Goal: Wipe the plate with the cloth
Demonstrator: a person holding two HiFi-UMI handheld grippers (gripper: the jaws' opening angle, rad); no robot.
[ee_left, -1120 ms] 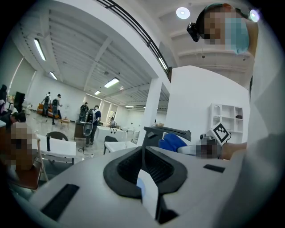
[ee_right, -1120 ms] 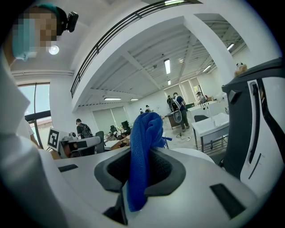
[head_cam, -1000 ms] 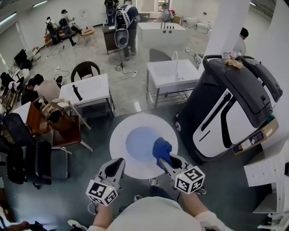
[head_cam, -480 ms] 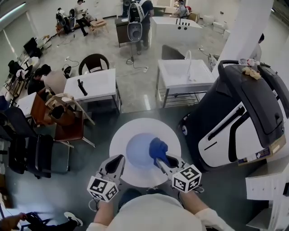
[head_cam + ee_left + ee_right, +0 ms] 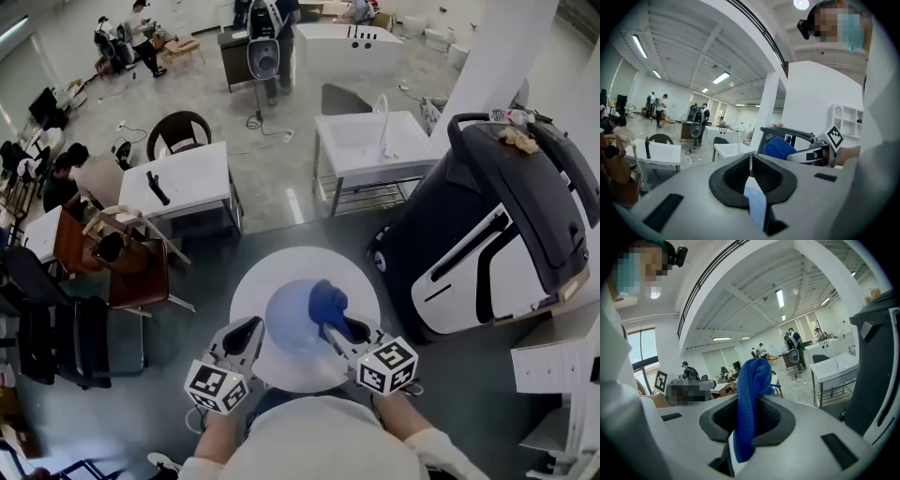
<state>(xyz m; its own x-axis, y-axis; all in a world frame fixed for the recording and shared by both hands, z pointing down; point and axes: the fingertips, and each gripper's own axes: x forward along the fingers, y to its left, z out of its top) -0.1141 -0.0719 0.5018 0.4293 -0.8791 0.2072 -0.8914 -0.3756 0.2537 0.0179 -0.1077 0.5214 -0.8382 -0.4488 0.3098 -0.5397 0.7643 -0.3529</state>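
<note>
**Plate gripped, cloth on its middle: wiping under way**

The left tongs (image 5: 247, 330) are shut tightly on the near edge of the plate (image 5: 281, 265), which is held up in the air just ahead of them. The right tongs (image 5: 330, 328) are clamped on the blue cloth (image 5: 325, 300), which is pressed on the bluish middle of the plate, just past their tips. Wiping is judged to be in progress. The white rim probably remains to be done. Both tongs are pointed forward and slightly down, side by side, close to the chest.
</note>
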